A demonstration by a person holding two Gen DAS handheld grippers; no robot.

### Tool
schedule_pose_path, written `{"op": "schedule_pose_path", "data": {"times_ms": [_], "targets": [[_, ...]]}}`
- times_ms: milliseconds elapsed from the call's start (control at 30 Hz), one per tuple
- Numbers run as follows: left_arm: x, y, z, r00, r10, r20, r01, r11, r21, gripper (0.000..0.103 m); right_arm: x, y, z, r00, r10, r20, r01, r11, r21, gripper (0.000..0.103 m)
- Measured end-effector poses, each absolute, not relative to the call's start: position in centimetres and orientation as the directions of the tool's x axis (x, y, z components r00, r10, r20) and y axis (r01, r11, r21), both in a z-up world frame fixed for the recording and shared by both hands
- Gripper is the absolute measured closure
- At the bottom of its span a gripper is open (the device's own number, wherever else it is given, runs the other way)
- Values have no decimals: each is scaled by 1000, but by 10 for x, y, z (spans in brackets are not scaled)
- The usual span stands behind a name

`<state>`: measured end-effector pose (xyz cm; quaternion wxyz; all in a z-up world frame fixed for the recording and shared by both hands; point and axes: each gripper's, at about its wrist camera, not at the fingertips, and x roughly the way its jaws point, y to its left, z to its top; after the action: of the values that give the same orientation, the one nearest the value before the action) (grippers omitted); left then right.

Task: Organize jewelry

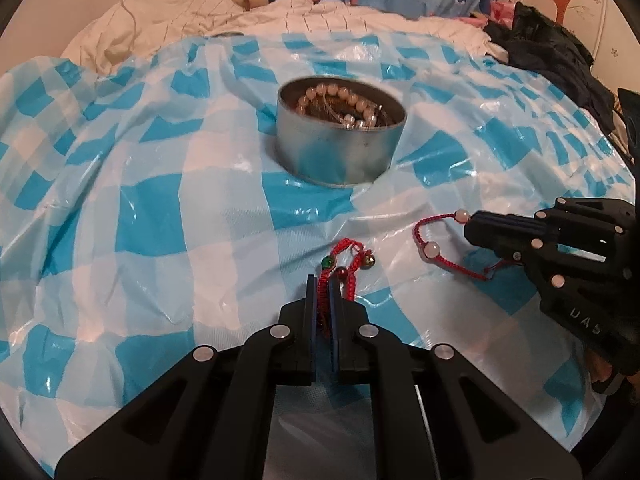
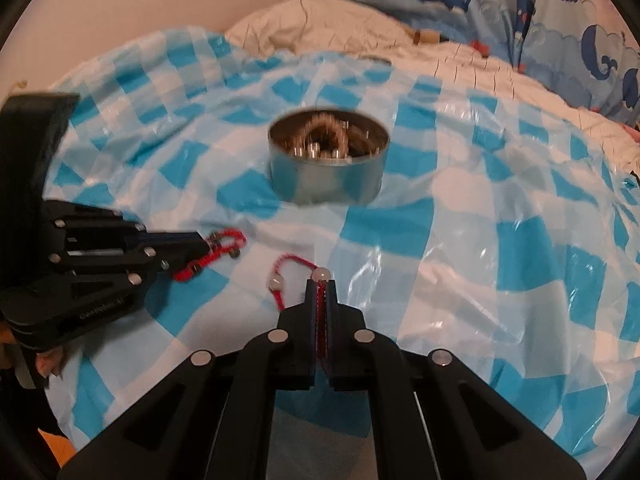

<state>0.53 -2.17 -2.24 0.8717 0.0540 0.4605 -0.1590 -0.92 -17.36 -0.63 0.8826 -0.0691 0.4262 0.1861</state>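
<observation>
Nearest, the left gripper [image 1: 323, 284] has its jaws pressed nearly together on a red cord bracelet [image 1: 340, 270] with a green bead, a dark red bead and small bells. The right gripper [image 2: 321, 286] is likewise clamped on a second red cord [image 2: 294, 268] strung with pale round beads, one sitting at the fingertips. Both pieces look light, limp and thin, so they will likely sag and swing once lifted; the braided cord between beads seems the surest place to pinch, since smooth beads may slip. Both lie on the sheet [image 1: 168, 220], a glossy blue-and-white checked plastic, towards its near edge. Farther off, about mid-sheet, stands the tin [image 1: 340, 156], round, metal and open, already holding a pale bead strand [image 1: 340, 96] and other pieces.
</observation>
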Motion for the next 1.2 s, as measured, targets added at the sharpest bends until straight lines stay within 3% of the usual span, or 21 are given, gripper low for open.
{"op": "schedule_pose_path", "data": {"times_ms": [67,100,233,300,333,400,433,533,600,667,1200], "targets": [[5,-22,-23,529,-223,-819,324,945,-48,98,-12,-172,-6,575,265,-774,-394,919,22,69],[4,-22,-22,532,-220,-818,322,946,-45,98,-13,-171,-5,583,263,-769,-393,919,16,49],[5,-21,-23,532,-214,-819,309,950,-47,96,-11,-171,-10,566,259,-782,-392,920,21,48],[6,-21,-23,533,-209,-820,306,951,-44,94,-9,-173,-14,548,261,-795,-387,921,35,50],[6,-21,-23,534,-208,-820,304,952,-43,92,-9,-174,-14,542,262,-798,-386,921,40,60],[7,-21,-24,532,-205,-821,304,952,-41,88,-8,-173,-16,525,277,-805,-394,917,59,69],[7,-22,-24,532,-205,-822,307,951,-39,86,-9,-173,-16,521,282,-806,-399,915,62,83],[5,-26,-24,531,-202,-823,324,946,-23,86,-11,-170,-15,520,290,-804,-413,909,61,98],[4,-28,-24,534,-199,-822,337,941,-9,87,-12,-170,-13,532,291,-796,-408,911,61,98],[2,-31,-23,538,-204,-818,353,936,-1,96,-12,-172,-11,541,297,-787,-400,914,70,98],[-5,-40,-14,582,-186,-791,373,926,56,97,-16,-181,14,639,324,-698,-378,922,82,98]]}}
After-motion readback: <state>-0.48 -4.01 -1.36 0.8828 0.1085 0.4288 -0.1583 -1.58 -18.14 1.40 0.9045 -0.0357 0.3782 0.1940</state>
